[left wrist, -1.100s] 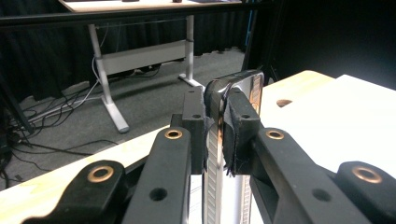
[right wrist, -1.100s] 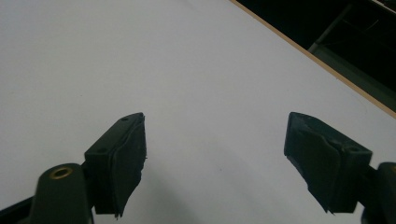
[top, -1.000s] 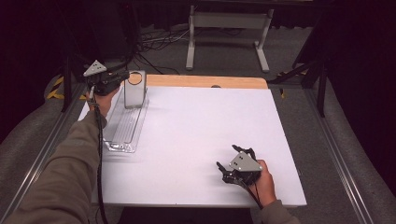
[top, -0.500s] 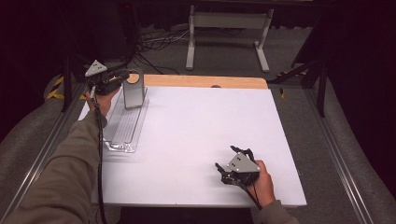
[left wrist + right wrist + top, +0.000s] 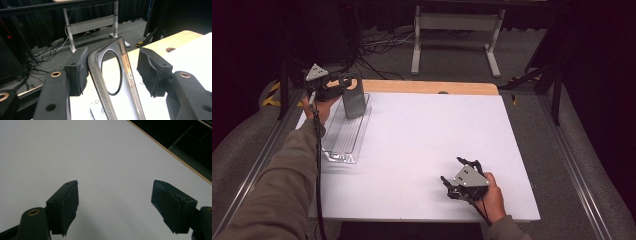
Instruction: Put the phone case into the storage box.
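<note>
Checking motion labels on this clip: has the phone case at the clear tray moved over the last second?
Yes. The phone case now tilts toward the table's middle instead of standing upright at the clear tray's far end.

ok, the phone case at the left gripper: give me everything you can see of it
The phone case is clear, glossy plastic with greyish, ribbed edges, a large round camera cutout near its top and small side-button bumps. It stands roughly upright, tilted, at the far end of the clear tray on the table's far-left side. It sits between the open jaws of the left gripper: one pad touches its edge, the other stands apart. Its lower end is out of sight.
</note>
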`<action>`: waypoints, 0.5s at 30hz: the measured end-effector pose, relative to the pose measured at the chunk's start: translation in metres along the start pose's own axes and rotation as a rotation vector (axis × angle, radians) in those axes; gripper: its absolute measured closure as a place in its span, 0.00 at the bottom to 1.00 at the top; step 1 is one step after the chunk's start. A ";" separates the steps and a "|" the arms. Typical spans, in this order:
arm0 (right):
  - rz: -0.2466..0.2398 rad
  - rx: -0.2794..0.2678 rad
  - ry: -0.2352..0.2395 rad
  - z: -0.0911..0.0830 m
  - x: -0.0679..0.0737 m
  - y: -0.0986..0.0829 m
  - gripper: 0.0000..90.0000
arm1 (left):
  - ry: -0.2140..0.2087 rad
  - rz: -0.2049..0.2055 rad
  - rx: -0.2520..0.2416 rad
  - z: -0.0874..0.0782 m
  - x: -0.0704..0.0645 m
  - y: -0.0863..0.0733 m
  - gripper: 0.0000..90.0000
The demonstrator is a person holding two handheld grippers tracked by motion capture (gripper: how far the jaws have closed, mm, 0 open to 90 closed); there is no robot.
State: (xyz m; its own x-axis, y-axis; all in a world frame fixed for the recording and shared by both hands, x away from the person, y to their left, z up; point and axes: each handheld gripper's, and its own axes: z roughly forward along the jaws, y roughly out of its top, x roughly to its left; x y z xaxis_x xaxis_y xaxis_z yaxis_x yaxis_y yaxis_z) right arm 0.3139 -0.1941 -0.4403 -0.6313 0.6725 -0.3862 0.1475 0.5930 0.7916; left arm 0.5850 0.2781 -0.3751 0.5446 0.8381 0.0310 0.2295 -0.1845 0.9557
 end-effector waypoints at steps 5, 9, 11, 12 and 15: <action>-0.002 0.001 0.004 0.001 -0.001 0.000 0.25 | 0.004 0.008 0.012 0.000 0.001 0.003 0.41; 0.000 0.005 0.007 0.001 0.000 0.000 0.25 | 0.015 0.024 0.016 -0.001 0.000 0.006 0.37; -0.001 0.005 0.006 0.001 -0.001 0.000 0.25 | 0.014 0.029 0.020 -0.001 0.000 0.009 0.36; -0.001 0.005 0.006 0.001 -0.001 0.000 0.25 | 0.014 0.029 0.020 -0.001 0.000 0.009 0.36; -0.007 0.006 0.009 0.002 0.000 0.000 0.25 | 0.008 0.041 0.011 -0.003 -0.001 0.013 0.35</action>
State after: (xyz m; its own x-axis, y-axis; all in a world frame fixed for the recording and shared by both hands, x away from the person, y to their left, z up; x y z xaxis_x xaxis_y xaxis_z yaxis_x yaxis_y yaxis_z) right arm 0.3149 -0.1935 -0.4415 -0.6389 0.6644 -0.3878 0.1472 0.6004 0.7861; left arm 0.5850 0.2759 -0.3614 0.5473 0.8338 0.0722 0.2159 -0.2240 0.9504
